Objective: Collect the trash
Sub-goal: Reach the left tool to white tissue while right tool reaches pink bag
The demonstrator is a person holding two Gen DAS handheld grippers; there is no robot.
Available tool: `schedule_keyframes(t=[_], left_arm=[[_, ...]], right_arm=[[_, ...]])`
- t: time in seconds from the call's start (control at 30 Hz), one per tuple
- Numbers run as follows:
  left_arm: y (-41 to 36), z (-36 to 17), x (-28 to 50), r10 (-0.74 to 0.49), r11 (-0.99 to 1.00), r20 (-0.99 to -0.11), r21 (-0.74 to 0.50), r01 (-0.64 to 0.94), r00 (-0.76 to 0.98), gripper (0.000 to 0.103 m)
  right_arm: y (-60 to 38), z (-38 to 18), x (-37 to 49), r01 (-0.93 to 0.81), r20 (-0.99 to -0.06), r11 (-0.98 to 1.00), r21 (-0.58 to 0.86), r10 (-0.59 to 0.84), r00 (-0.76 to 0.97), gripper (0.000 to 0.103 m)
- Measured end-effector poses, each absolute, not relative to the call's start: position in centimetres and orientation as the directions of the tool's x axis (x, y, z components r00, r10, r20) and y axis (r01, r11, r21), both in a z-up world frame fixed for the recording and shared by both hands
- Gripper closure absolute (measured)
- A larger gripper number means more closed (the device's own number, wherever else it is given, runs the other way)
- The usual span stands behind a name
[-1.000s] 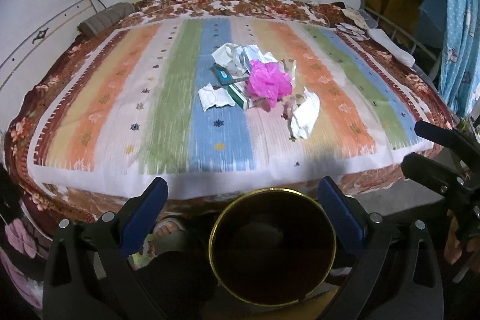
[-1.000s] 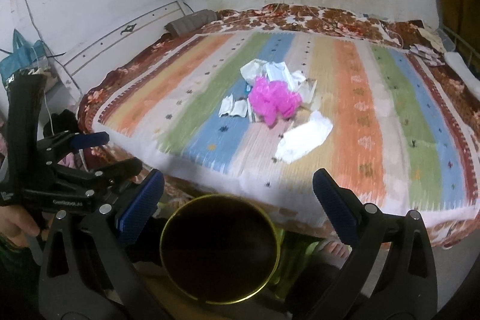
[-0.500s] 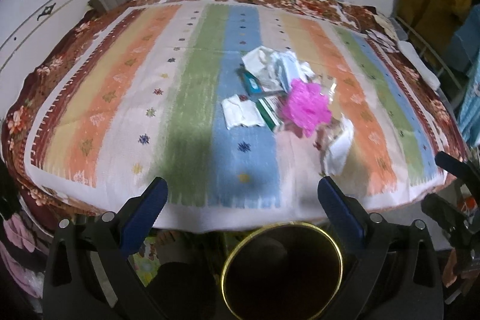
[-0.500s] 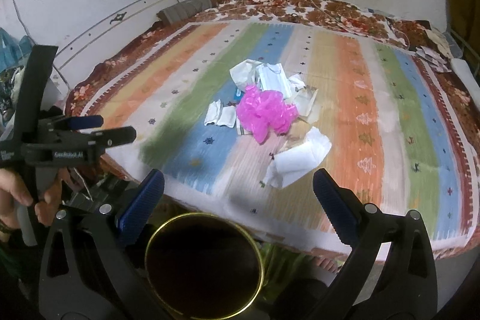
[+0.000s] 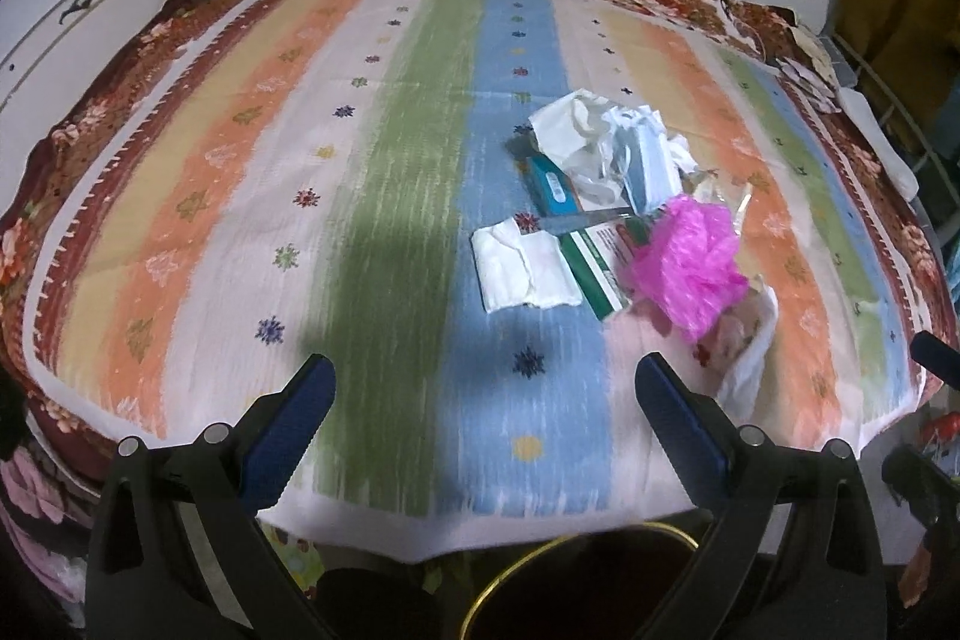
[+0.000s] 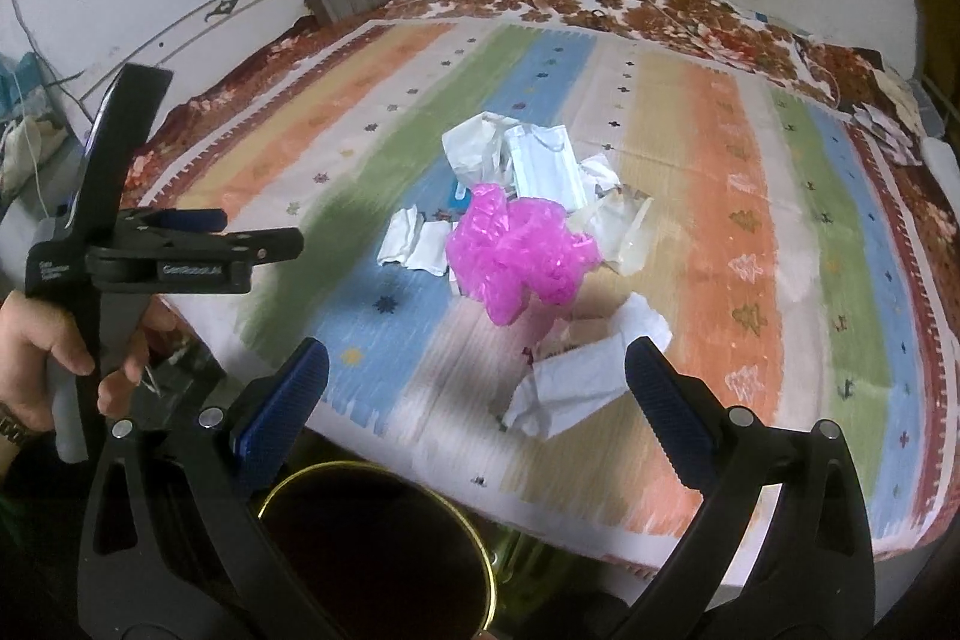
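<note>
Left tool (image 5: 483,388) open, empty, over near edge of striped multicolour bedspread (image 5: 240,196). Ahead: crumpled pink plastic bag (image 5: 690,268), folded white tissue (image 5: 522,271), green-white carton (image 5: 594,268), white wrappers (image 5: 606,148). Gold-rimmed dark bin (image 5: 576,580) below the bed edge.

Glossy crinkled pink plastic bag (image 6: 521,256)

We see the bed (image 5: 198,232) lying bare across its yellow, orange and green stripes, open for any approach from that side. The trash pile (image 6: 516,244) crowds the blue stripe, with the crumpled white paper (image 6: 576,376) nearest the near edge. Below that edge, the gold-rimmed bin (image 6: 384,544) blocks the low path.
</note>
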State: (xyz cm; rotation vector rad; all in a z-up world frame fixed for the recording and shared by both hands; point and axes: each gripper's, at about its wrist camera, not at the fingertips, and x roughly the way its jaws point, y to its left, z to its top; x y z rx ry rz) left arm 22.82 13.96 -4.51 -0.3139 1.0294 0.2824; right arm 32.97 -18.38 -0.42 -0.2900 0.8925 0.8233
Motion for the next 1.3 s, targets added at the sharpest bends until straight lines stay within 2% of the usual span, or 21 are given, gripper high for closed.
schedule_keyframes(t=[0.3,0.47,0.6,0.67,0.8,0.93,1.03,1.1,1.13,1.17,1.23,1.3], left_arm=[[14.9,-7.3,26.3,0.047,0.918,-0.89,-0.141,-0.37,0.454,0.012],[15.9,-8.9,27.6,0.02,0.904,-0.905,-0.165,-0.394,0.426,0.021],[17.0,-9.9,28.6,0.003,0.889,-0.905,-0.193,-0.416,0.426,0.025],[17.4,-10.5,29.2,-0.019,0.879,-0.905,-0.217,-0.424,0.424,0.03],[17.6,-11.6,30.4,-0.038,0.88,-0.912,-0.225,-0.419,0.409,0.037],[17.6,-12.8,31.6,-0.047,0.885,-0.922,-0.217,-0.411,0.385,0.047],[17.5,-13.6,32.4,-0.068,0.888,-0.921,-0.231,-0.398,0.384,0.05],[17.4,-14.1,33.0,-0.079,0.892,-0.92,-0.237,-0.384,0.383,0.052],[17.3,-14.3,33.2,-0.08,0.894,-0.922,-0.234,-0.382,0.378,0.06],[17.2,-14.6,33.3,-0.074,0.896,-0.927,-0.224,-0.383,0.368,0.075],[17.2,-15.2,33.5,-0.07,0.898,-0.935,-0.211,-0.387,0.348,0.092],[17.2,-15.0,33.3,-0.081,0.896,-0.93,-0.226,-0.382,0.358,0.095]], right_arm=[[-15.2,-3.1,35.1,-0.754,-0.797,0.656,0.032,0.473,0.377,0.009],[-13.6,-4.7,35.9,-0.764,-0.812,0.645,0.009,0.451,0.371,0.011],[-12.6,-5.9,36.5,-0.763,-0.826,0.646,-0.016,0.422,0.374,0.011],[-12.1,-6.3,36.9,-0.763,-0.833,0.646,-0.019,0.412,0.37,0.017],[-11.3,-7.7,37.9,-0.769,-0.848,0.639,-0.031,0.39,0.359,0.022],[-10.3,-9.1,38.6,-0.782,-0.866,0.621,-0.041,0.368,0.338,0.035],[-9.9,-9.9,39.0,-0.787,-0.875,0.615,-0.05,0.352,0.331,0.049],[-9.7,-10.3,39.2,-0.789,-0.879,0.611,-0.053,0.347,0.328,0.055],[-9.7,-10.4,39.2,-0.791,-0.88,0.609,-0.056,0.345,0.328,0.061],[-9.7,-10.5,39.4,-0.79,-0.879,0.61,-0.063,0.342,0.333,0.069],[-9.8,-10.5,39.6,-0.789,-0.876,0.612,-0.062,0.345,0.336,0.079],[-10.0,-10.2,39.7,-0.787,-0.874,0.615,-0.052,0.353,0.334,0.086]])
